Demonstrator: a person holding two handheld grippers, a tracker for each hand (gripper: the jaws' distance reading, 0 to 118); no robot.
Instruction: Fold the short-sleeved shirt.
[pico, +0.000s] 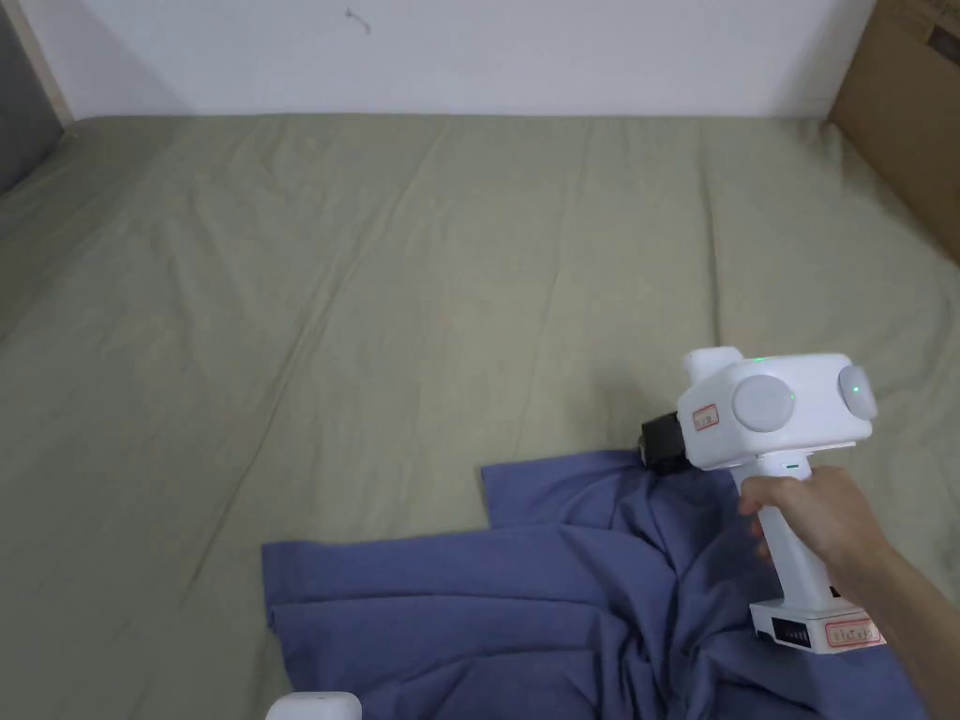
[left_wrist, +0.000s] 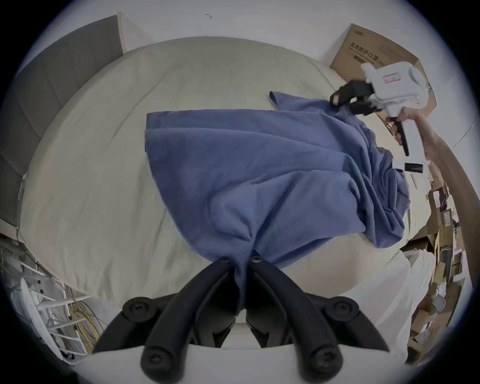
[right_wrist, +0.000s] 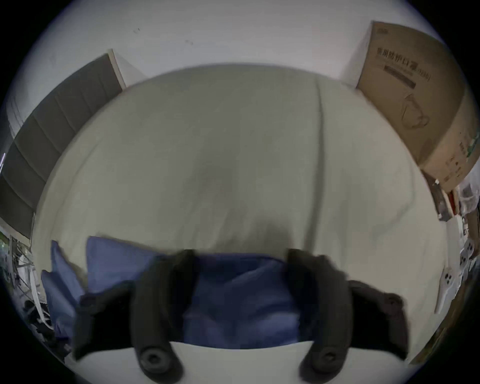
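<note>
Over at the lower left of the head view, the blue shirt (pico: 525, 591) lies rumpled on the olive-green bed sheet (pico: 375, 281), bunched in loose ridges along the frame's bottom edge. In the left gripper view, the left gripper (left_wrist: 240, 259) has its jaws pressed together on a gathered edge of the shirt (left_wrist: 259, 169) at bottom centre, and the cloth fans out from that pinch across the middle of the frame. Moving right, the right gripper (pico: 656, 445) hovers at the shirt's far edge, right of centre, with a hand (pico: 825, 520) on its white handle. In the right gripper view its jaws stand wide apart, blue cloth (right_wrist: 241, 293) lying between them but not clamped. A cardboard box (pico: 905, 122) sits at the upper right. This fabric looks light, soft and limp, so it will likely sag and crease wherever it goes unsupported. The best hold is probably a hem or shoulder edge, both grippers well apart, to pull it flat.
</note>
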